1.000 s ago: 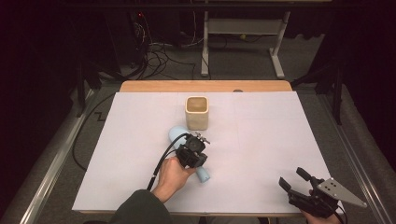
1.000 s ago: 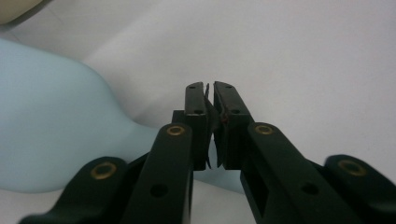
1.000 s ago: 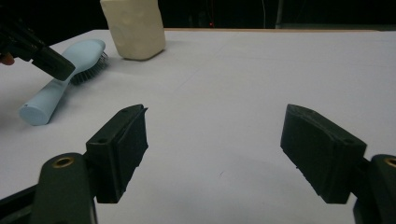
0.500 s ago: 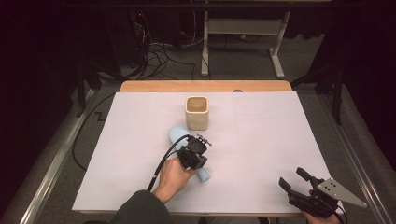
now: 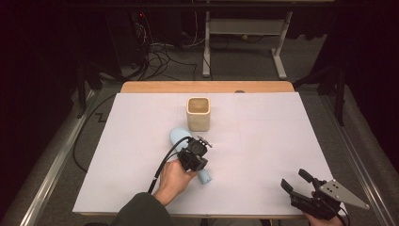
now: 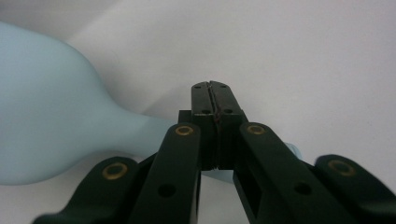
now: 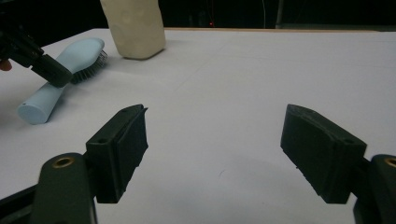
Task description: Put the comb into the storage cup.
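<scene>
Left claw [image 6: 214, 86] tighter than before, shut atop brush [image 6: 46, 107]; right claw [image 7: 215, 116] wide, empty.

A lab recording bay: a paper-covered table [image 5: 282, 141] stands among dark curtains [image 5: 371, 70], tangled floor cables [image 5: 155, 52] and a metal stand [image 5: 244, 33].

I see a cream square cup [image 5: 198, 113] standing upright on the white table cover [image 5: 273, 136], toward the far middle. The table's wooden edge [image 5: 155, 87] shows along the far side. Beyond it, on the dark floor, lie tangled cables [image 5: 157, 52] and a white metal stand [image 5: 244, 33].
</scene>
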The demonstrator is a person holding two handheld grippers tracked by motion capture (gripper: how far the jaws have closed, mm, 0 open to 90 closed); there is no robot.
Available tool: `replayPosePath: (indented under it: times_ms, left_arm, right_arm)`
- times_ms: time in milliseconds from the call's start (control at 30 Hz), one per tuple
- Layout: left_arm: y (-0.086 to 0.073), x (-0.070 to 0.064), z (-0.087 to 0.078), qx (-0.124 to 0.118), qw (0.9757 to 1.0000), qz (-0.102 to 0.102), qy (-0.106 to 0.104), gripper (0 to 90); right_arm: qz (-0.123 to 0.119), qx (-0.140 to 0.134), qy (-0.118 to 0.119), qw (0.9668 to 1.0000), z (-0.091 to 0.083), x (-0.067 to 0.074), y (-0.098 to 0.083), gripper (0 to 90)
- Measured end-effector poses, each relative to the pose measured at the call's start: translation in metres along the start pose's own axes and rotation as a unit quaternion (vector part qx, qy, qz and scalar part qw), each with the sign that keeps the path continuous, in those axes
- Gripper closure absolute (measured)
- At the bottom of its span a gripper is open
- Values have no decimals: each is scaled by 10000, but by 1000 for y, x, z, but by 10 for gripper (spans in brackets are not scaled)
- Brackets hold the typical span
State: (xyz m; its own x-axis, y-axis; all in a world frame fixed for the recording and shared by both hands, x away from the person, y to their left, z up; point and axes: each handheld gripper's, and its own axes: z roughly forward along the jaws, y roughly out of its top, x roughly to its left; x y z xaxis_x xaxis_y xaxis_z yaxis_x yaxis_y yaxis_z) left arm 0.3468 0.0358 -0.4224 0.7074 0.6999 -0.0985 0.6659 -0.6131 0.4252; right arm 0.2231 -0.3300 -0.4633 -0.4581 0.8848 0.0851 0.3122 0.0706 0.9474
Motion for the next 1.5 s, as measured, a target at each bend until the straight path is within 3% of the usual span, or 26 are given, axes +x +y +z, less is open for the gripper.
replayPosePath:
  times_ms: [1500]
  left_arm:
    - [-23,12,-19,-120,9997,-222,34,894]
  right_arm:
    - [16,-6,-42,10000,0,0,0,231]
